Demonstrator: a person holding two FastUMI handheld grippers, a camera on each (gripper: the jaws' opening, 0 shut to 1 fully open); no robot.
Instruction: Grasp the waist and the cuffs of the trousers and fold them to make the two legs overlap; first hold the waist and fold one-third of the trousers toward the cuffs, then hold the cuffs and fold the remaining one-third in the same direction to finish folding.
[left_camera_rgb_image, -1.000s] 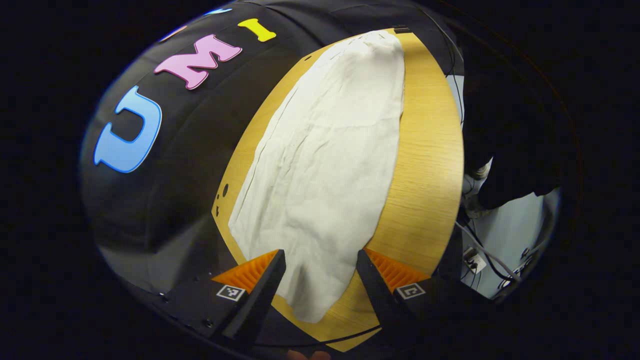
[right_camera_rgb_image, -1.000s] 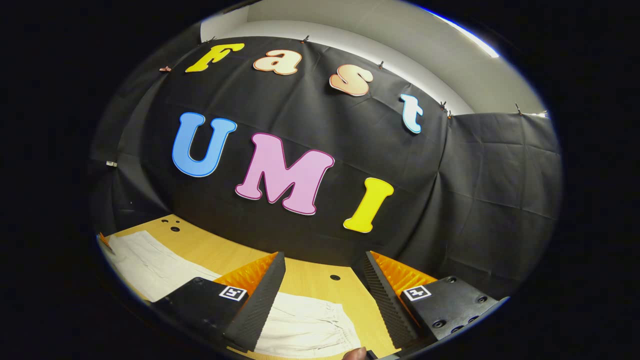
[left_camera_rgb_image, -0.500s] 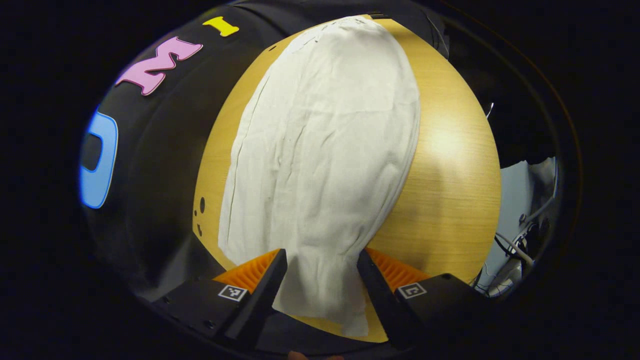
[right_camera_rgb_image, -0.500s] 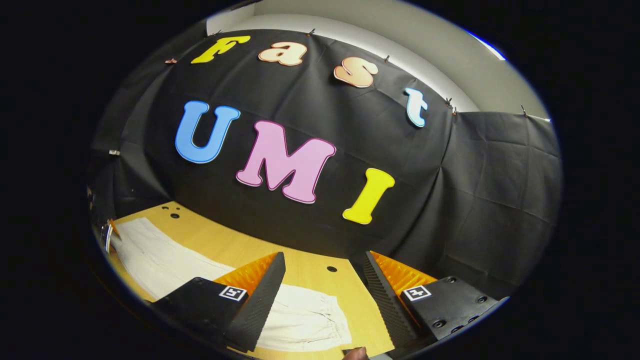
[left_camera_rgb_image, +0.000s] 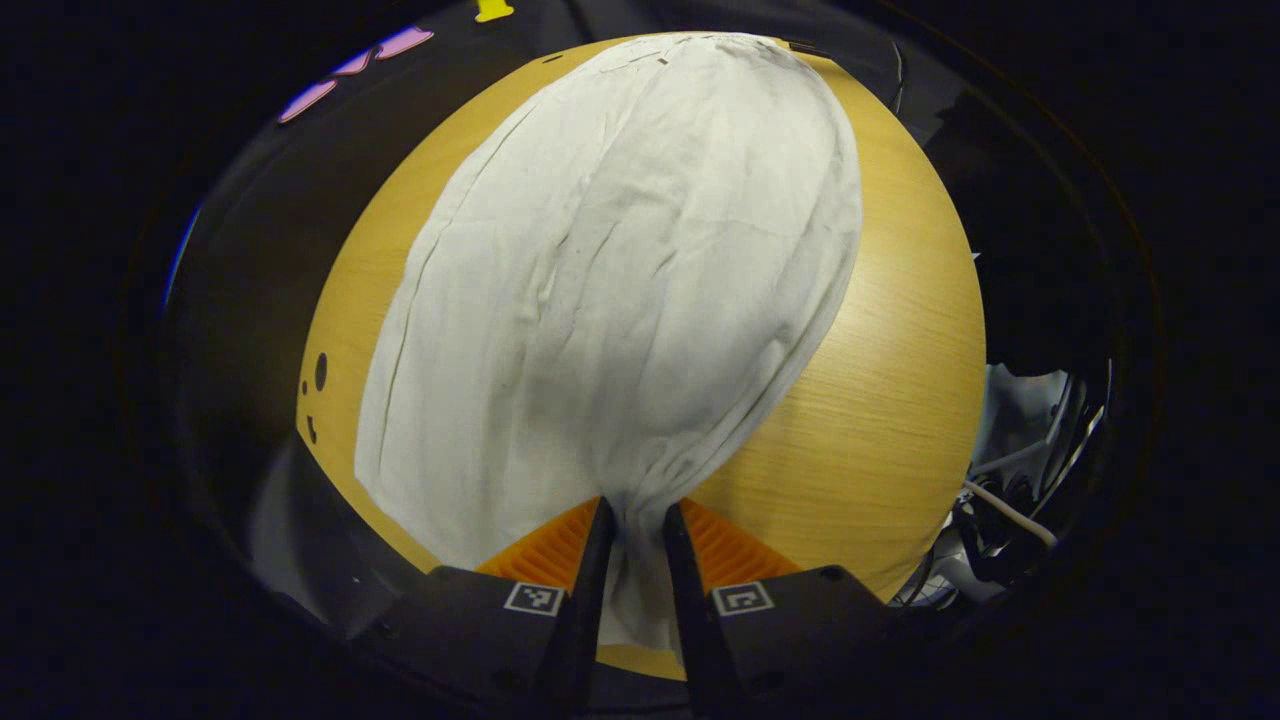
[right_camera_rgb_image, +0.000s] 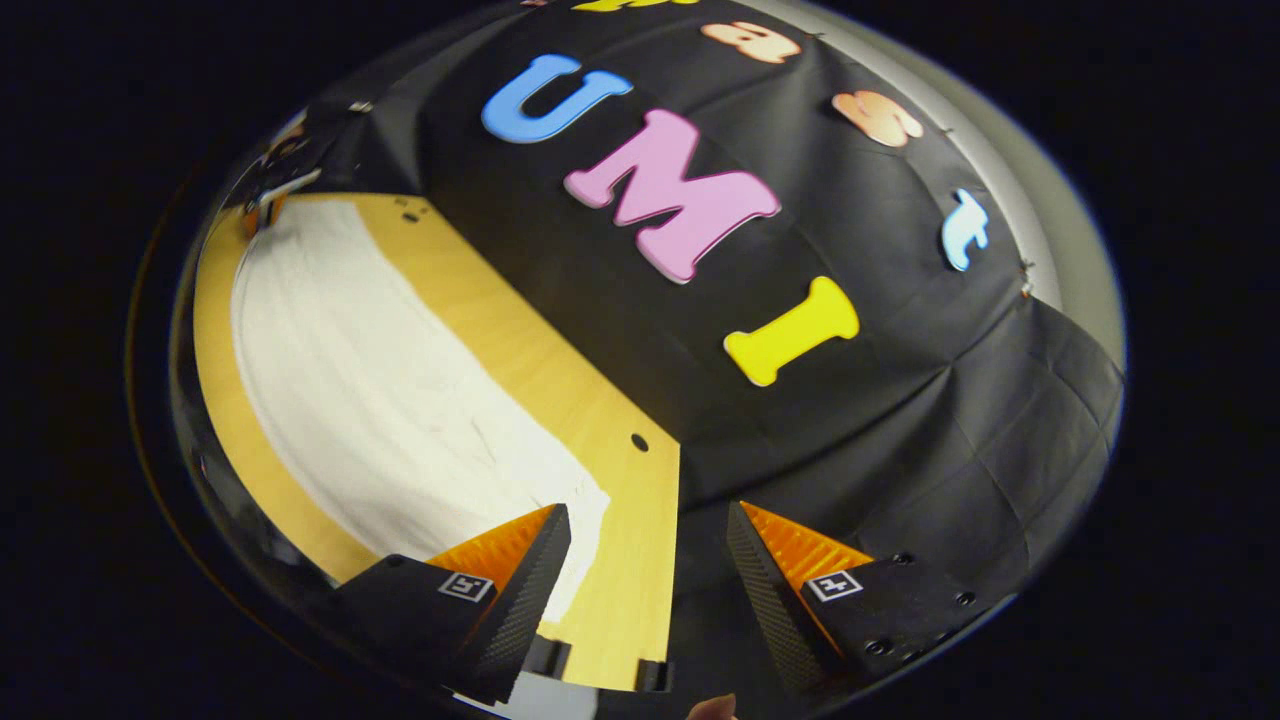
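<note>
The trousers (left_camera_rgb_image: 620, 270) are pale woven cloth, matt and finely creased, with a stitched seam along one side. The desk (left_camera_rgb_image: 880, 400) looks like light wood with a fine straight grain and a soft sheen. The left hand-held gripper (left_camera_rgb_image: 632, 520) has ridged pads (left_camera_rgb_image: 545, 545) with a plastic look.

**Booth, tabletop and surroundings**

A light wooden table (left_camera_rgb_image: 880, 400) is taking up the middle of the left gripper view, small dark holes showing near its left edge; black cloth (right_camera_rgb_image: 900, 420) is hanging as the booth's wall behind it, creasing at the corner; a pale wall (right_camera_rgb_image: 1060, 230) is showing above the cloth; cables (left_camera_rgb_image: 1010, 500) are trailing over a pale floor beside the table.
</note>
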